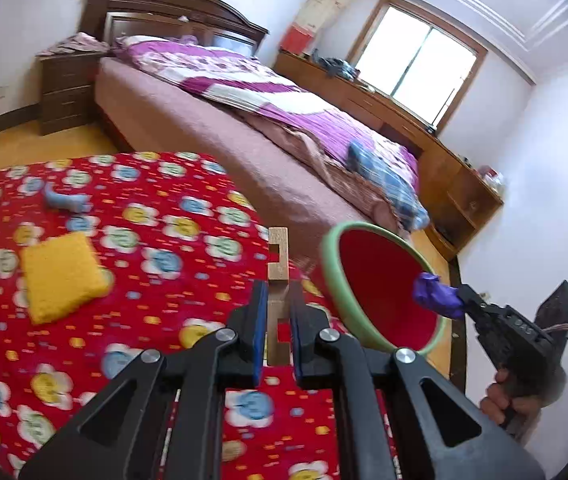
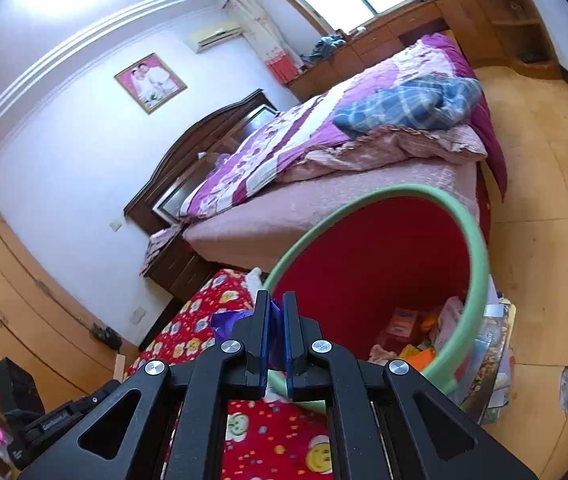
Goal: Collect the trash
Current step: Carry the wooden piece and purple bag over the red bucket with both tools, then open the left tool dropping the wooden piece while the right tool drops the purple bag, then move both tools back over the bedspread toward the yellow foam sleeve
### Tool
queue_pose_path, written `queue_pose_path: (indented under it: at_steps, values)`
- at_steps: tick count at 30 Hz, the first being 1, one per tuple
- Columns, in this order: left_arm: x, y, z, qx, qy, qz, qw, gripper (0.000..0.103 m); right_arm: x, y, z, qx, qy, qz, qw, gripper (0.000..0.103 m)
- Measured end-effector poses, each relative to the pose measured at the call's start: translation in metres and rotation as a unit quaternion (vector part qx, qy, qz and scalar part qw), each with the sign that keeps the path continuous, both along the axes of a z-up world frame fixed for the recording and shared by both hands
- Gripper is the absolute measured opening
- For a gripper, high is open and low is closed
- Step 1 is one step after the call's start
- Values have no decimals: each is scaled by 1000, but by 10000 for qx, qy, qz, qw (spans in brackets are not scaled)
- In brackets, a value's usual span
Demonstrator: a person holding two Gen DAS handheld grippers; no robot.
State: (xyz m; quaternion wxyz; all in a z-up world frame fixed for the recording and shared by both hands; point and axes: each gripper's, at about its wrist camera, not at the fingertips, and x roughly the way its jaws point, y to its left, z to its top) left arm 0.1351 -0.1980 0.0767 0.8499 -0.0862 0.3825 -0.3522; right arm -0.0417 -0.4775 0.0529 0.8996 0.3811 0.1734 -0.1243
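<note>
My left gripper [image 1: 276,304] is shut on a notched wooden block [image 1: 278,256] and holds it upright above the red flowered tablecloth [image 1: 144,240]. To its right stands a bin [image 1: 379,292] with a green rim and red inside. My right gripper [image 1: 463,300] is shut on a crumpled purple wrapper [image 1: 435,290] at the bin's mouth. In the right wrist view the right gripper [image 2: 277,312] pinches the purple wrapper [image 2: 224,324] just before the bin's rim [image 2: 479,264]. Trash [image 2: 415,332] lies at the bottom of the bin.
A yellow sponge [image 1: 60,276] and a blue-grey toy [image 1: 66,201] lie on the tablecloth at the left. A bed [image 1: 244,112] with purple bedding stands behind the table. Wooden cabinets [image 1: 423,132] run under the window. Papers [image 2: 491,360] lie on the floor beside the bin.
</note>
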Motion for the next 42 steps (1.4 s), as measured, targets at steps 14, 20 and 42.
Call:
queue_pose_path:
  at_steps: [14, 20, 42]
  values:
    - [-20, -104, -4, 172, 102, -953, 9952, 9, -13, -31, -28, 97, 191, -494, 9986, 6]
    - [-30, -151, -13, 408, 64, -1270, 9910, 9, -10, -39, -35, 74, 358, -521, 9980, 7]
    - [-10, -134, -32, 1016, 338, -766, 9913, 43, -7, -35, -43, -73, 371, -91, 9992, 31]
